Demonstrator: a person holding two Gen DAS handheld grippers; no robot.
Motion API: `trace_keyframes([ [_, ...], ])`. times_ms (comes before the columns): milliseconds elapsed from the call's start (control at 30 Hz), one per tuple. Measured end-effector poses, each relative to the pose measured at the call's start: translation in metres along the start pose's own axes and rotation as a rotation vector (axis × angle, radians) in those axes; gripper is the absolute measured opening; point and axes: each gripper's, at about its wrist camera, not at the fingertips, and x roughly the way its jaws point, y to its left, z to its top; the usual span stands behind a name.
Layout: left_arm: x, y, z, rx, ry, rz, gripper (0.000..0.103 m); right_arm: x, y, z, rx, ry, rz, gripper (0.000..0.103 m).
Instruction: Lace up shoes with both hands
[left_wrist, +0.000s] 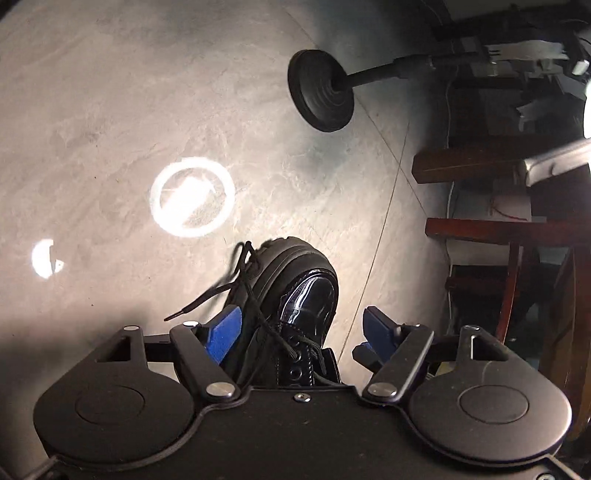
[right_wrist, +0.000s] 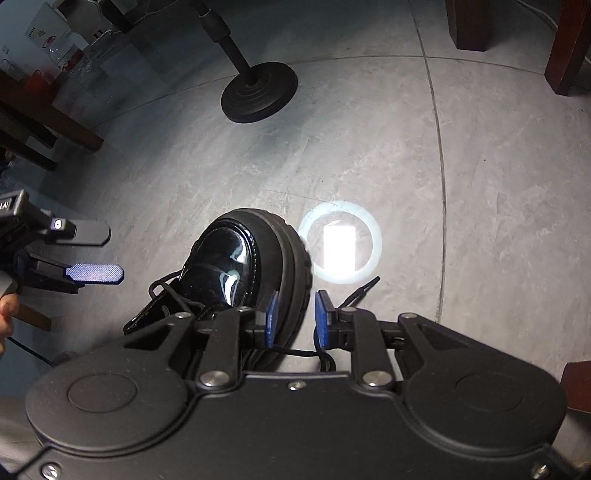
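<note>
Patent black leather identifies the task's thing: a chunky-soled lace-up boot (right_wrist: 229, 258) standing on a grey stone-look floor (right_wrist: 369, 147), toe toward 1 o'clock in the right wrist view and toward 12 o'clock in the left wrist view.

Left gripper (left_wrist: 301, 325): jaws spread wide, nothing pinched. The laced throat of the boot lies between the two blue pads and directly ahead of the claw. A loose black lace end (left_wrist: 207, 299) with its aglet trails off toward 10 o'clock, over the left pad and outside the jaw gap. The boot's long axis runs roughly along the line the gripper points, so the jaws straddle it side to side.

Right gripper (right_wrist: 294, 314): jaws part-open, holding nothing. The boot's outer sole edge sits at the left pad. A second lace end (right_wrist: 360, 291) lies on the floor at 1 o'clock, just beyond the right pad, and a slack run of lace crosses beneath the jaws.

In the right wrist view the left gripper shows at 9 o'clock, beside the boot's other flank.

Judgement: each free lace end lies nearest the gripper on its own side. A black round stand base (right_wrist: 258, 92) sits well apart at 12 o'clock.
</note>
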Motion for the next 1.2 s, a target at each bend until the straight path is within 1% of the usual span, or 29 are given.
trace_keyframes([
  [200,0.026,0.007,0.002,-0.108,0.073,0.081,0.072,-0.001,0.005,-0.001,-0.036,-0.015,-0.007,0.025],
  [267,0.034,0.01,0.003,-0.136,0.086,0.109,0.072,0.001,0.006,-0.002,-0.045,-0.003,-0.013,0.025],
  [333,0.04,0.012,0.003,-0.15,0.09,0.133,0.069,0.002,0.007,-0.003,-0.049,0.005,-0.013,0.025],
  [367,0.042,0.012,0.002,-0.149,0.084,0.144,0.061,0.002,0.007,-0.004,-0.048,0.008,-0.011,0.025],
  [400,0.043,0.012,0.002,-0.142,0.07,0.144,0.041,0.002,0.008,-0.004,-0.051,0.008,-0.012,0.025],
  [433,0.042,0.012,0.0,-0.138,0.045,0.119,0.029,0.002,0.008,-0.004,-0.054,0.008,-0.012,0.025],
  [467,0.04,0.011,0.0,-0.137,0.028,0.084,0.009,0.002,0.009,-0.004,-0.057,0.008,-0.012,0.025],
  [500,0.038,0.009,-0.001,-0.125,0.017,0.08,0.003,0.002,0.009,-0.004,-0.059,0.008,-0.013,0.025],
  [567,0.031,0.004,-0.004,-0.093,-0.022,0.093,0.003,0.002,0.01,-0.004,-0.067,0.006,-0.013,0.025],
  [600,0.028,0.004,-0.005,-0.097,-0.033,0.091,0.003,0.0,0.014,-0.003,-0.093,-0.014,-0.01,0.025],
  [667,0.018,0.003,-0.009,-0.103,-0.082,0.064,0.003,-0.005,0.023,-0.001,-0.146,-0.052,-0.001,0.025],
  [700,0.012,0.0,-0.01,-0.089,-0.106,0.043,0.003,-0.006,0.029,0.002,-0.173,-0.065,0.025,0.025],
  [767,0.005,-0.008,-0.011,-0.035,-0.124,0.021,0.003,-0.01,0.043,0.006,-0.229,-0.09,0.078,0.025],
  [833,-0.001,-0.016,-0.014,0.013,-0.141,0.002,0.003,-0.009,0.062,0.012,-0.276,-0.081,0.187,0.026],
  [867,-0.002,-0.02,-0.015,0.034,-0.147,-0.005,0.003,-0.007,0.073,0.013,-0.315,-0.078,0.22,0.028],
  [933,-0.003,-0.026,-0.017,0.057,-0.143,-0.018,0.003,-0.002,0.093,0.014,-0.405,-0.089,0.225,0.034],
  [1033,-0.004,-0.029,-0.018,0.064,-0.154,-0.002,0.003,0.012,0.109,0.015,-0.462,-0.101,0.171,0.035],
  [1133,-0.005,-0.022,-0.015,0.015,-0.149,-0.02,0.003,0.022,0.107,0.018,-0.427,-0.066,0.201,0.034],
  [1200,-0.005,-0.022,-0.015,0.019,-0.15,-0.02,0.003,0.025,0.102,0.021,-0.378,-0.046,0.227,0.034],
])
